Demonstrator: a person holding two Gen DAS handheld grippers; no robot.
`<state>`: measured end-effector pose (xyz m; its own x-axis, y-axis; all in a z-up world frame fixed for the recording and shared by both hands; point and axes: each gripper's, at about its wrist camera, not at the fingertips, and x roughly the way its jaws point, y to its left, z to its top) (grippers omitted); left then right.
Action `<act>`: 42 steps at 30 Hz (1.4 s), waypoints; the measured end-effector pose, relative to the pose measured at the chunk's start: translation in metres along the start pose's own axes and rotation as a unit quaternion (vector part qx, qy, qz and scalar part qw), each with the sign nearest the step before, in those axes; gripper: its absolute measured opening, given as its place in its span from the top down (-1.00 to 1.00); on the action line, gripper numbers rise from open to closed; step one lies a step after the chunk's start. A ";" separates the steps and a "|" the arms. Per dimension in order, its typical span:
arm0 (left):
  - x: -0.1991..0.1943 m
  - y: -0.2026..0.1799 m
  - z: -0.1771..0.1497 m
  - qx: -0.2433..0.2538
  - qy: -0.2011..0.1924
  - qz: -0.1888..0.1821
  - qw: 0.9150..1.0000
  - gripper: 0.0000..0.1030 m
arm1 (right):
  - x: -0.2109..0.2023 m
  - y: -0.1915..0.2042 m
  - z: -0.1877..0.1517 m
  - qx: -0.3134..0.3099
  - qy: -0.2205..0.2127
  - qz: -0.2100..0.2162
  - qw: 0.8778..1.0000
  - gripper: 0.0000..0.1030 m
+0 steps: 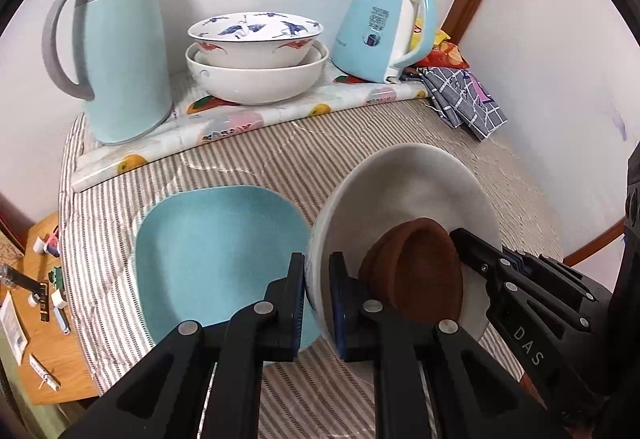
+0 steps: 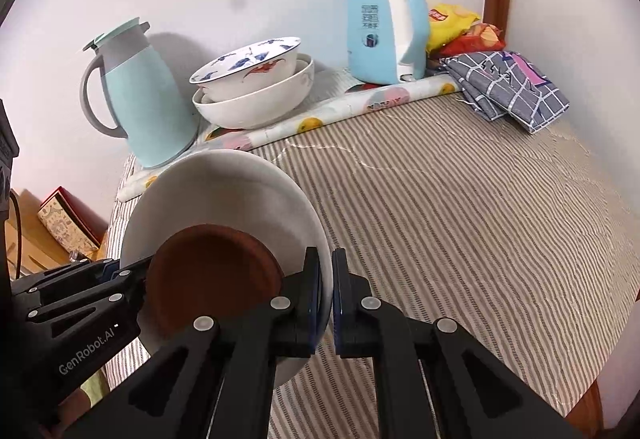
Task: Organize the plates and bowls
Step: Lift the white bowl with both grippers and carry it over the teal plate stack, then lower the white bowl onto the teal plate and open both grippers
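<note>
A white bowl point(image 1: 404, 191) is held tilted above the striped table, with a small brown dish point(image 1: 420, 271) inside it. My left gripper point(image 1: 318, 279) is shut on the white bowl's left rim. My right gripper point(image 2: 326, 291) is shut on the same white bowl point(image 2: 224, 191) at its right rim; the brown dish point(image 2: 212, 279) shows there too. A light blue square plate point(image 1: 216, 247) lies flat on the table just left of the bowl. Two nested bowls, a crane-patterned bowl point(image 1: 256, 35) in a larger white bowl point(image 1: 256, 79), stand at the back.
A light blue thermos jug point(image 1: 120, 47) stands back left and a light blue kettle point(image 1: 384, 27) back right, on a fruit-print mat point(image 1: 240, 119). A folded grey checked cloth point(image 2: 508, 83) and snack bags point(image 2: 460, 27) lie in the right corner. A low wooden stand point(image 1: 40, 299) with small items is left.
</note>
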<state>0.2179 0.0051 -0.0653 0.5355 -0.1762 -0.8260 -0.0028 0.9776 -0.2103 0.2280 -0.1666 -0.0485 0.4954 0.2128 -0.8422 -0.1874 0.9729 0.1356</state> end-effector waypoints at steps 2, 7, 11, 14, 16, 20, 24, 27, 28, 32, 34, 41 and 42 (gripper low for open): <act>0.000 0.004 0.000 -0.003 0.000 0.002 1.000 0.76 | 0.001 0.005 0.001 -0.004 -0.001 0.000 1.000 0.89; -0.002 0.018 0.000 -0.012 -0.002 0.007 1.000 0.76 | 0.007 0.016 0.003 -0.012 0.003 0.007 1.000 0.89; -0.002 0.027 0.000 -0.019 -0.002 0.012 1.000 0.76 | 0.012 0.026 0.004 -0.017 0.006 0.013 1.000 0.89; -0.003 0.035 -0.001 -0.025 -0.002 0.015 1.000 0.76 | 0.015 0.034 0.004 -0.022 0.006 0.015 1.000 0.89; -0.003 0.039 -0.002 -0.028 -0.003 0.016 0.999 0.76 | 0.017 0.038 0.004 -0.025 0.007 0.017 1.000 0.89; -0.004 0.047 -0.002 -0.034 -0.003 0.017 0.999 0.76 | 0.020 0.045 0.005 -0.028 0.009 0.019 0.999 0.89; -0.004 0.055 -0.003 -0.038 -0.003 0.018 0.999 0.76 | 0.023 0.052 0.005 -0.032 0.011 0.021 0.999 0.89; -0.004 0.061 -0.003 -0.042 -0.004 0.020 0.999 0.76 | 0.026 0.058 0.005 -0.036 0.013 0.022 0.999 0.89; -0.004 0.063 -0.003 -0.043 -0.003 0.020 0.999 0.76 | 0.027 0.060 0.005 -0.037 0.014 0.022 0.999 0.89; -0.002 0.072 -0.005 -0.049 -0.001 0.022 0.999 0.76 | 0.032 0.067 0.004 -0.043 0.017 0.022 0.999 0.89; 0.000 0.075 -0.005 -0.052 0.001 0.021 0.998 0.76 | 0.034 0.069 0.004 -0.042 0.019 0.024 0.999 0.89; 0.003 0.086 -0.006 -0.060 0.004 0.024 0.998 0.76 | 0.043 0.078 0.004 -0.048 0.027 0.027 0.998 0.89; 0.004 0.087 -0.006 -0.062 0.004 0.024 0.998 0.76 | 0.044 0.079 0.004 -0.048 0.028 0.027 0.998 0.89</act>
<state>0.2146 0.0891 -0.0896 0.5249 -0.1301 -0.8412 -0.1331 0.9636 -0.2320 0.2385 -0.0802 -0.0733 0.4350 0.2574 -0.8628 -0.2940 0.9464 0.1340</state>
